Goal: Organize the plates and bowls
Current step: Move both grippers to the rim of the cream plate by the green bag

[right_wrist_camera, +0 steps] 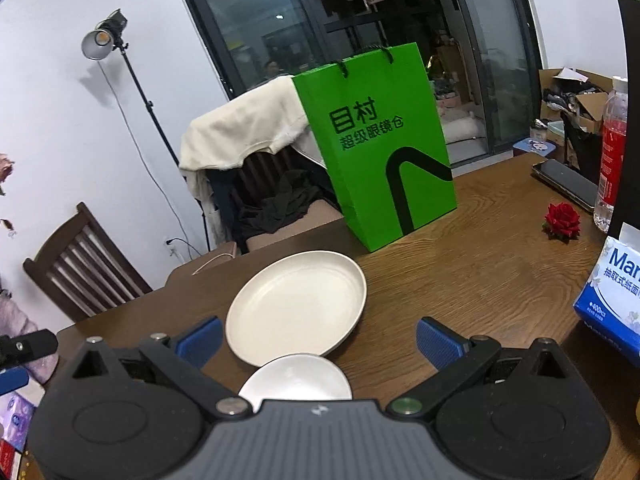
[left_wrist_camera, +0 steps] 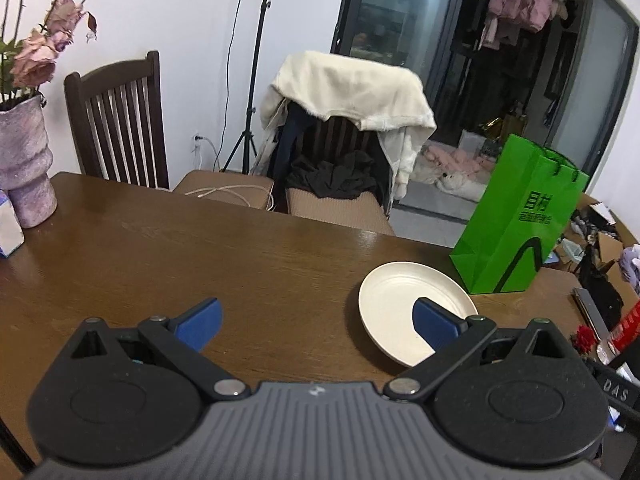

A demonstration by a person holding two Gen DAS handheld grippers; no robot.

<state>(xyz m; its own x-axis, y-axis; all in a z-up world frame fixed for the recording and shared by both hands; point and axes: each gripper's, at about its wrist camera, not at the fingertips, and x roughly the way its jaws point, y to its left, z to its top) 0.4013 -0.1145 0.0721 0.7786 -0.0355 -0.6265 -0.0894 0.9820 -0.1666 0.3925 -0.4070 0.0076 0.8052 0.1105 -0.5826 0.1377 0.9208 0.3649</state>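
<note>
A cream plate [left_wrist_camera: 404,304] [right_wrist_camera: 296,308] lies on the brown wooden table [left_wrist_camera: 200,248] [right_wrist_camera: 480,264], in front of a green paper bag. In the right wrist view a smaller white dish [right_wrist_camera: 296,380] sits just nearer than the plate, partly hidden by the gripper body. My left gripper [left_wrist_camera: 318,324] is open above bare wood, its right blue finger [left_wrist_camera: 434,320] overlapping the plate's near edge in the picture. My right gripper [right_wrist_camera: 318,342] is open, its fingers spread on either side of the plate's near rim and the white dish.
The green paper bag [left_wrist_camera: 520,232] [right_wrist_camera: 380,148] stands behind the plate. A vase of dried flowers [left_wrist_camera: 24,160] is far left. A red rose [right_wrist_camera: 562,220], phone [right_wrist_camera: 566,184], bottle [right_wrist_camera: 612,152] and tissue box [right_wrist_camera: 612,300] crowd the right. Chairs [left_wrist_camera: 120,120] stand beyond the far edge.
</note>
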